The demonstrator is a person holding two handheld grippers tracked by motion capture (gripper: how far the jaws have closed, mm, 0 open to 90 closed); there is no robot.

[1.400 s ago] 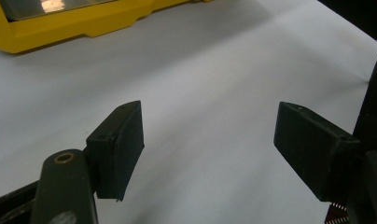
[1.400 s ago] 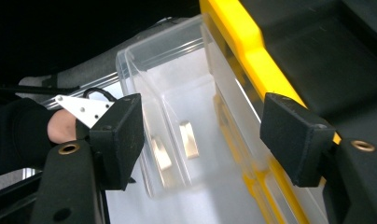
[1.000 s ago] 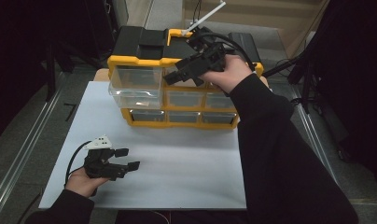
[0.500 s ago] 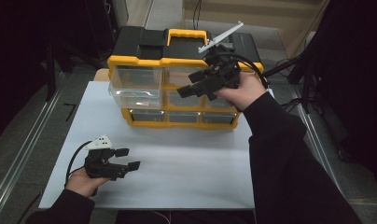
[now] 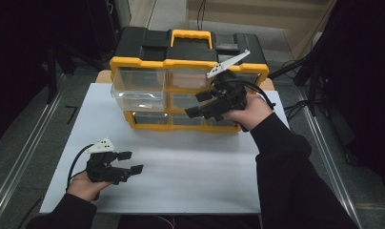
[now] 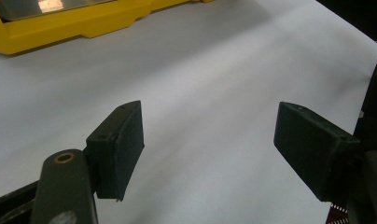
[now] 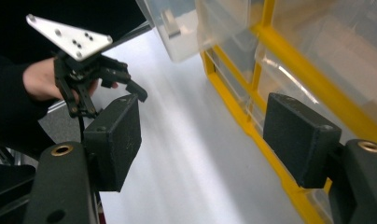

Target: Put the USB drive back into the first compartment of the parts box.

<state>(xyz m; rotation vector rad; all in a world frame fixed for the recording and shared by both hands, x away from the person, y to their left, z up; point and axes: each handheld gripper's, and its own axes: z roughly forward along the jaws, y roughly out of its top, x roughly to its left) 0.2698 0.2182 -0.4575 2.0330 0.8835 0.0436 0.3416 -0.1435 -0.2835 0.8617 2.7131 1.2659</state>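
Right gripper point(image 5: 203, 104) gapes beside organizer point(image 5: 147, 64) — yellow frame, clear drawers.

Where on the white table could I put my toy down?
The white table is bare between the yellow drawer box and the near edge, right of the left claw. It is crowded at the back, where the box stands, one clear drawer sticks out, and the right claw hovers.

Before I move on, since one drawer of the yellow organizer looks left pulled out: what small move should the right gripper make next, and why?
Probably swing the right gripper left toward the pulled-out drawer and push it in. That clear drawer juts from the top left of the organizer, the gripper hangs open and empty before the middle drawers, and the left gripper rests open near the white board.
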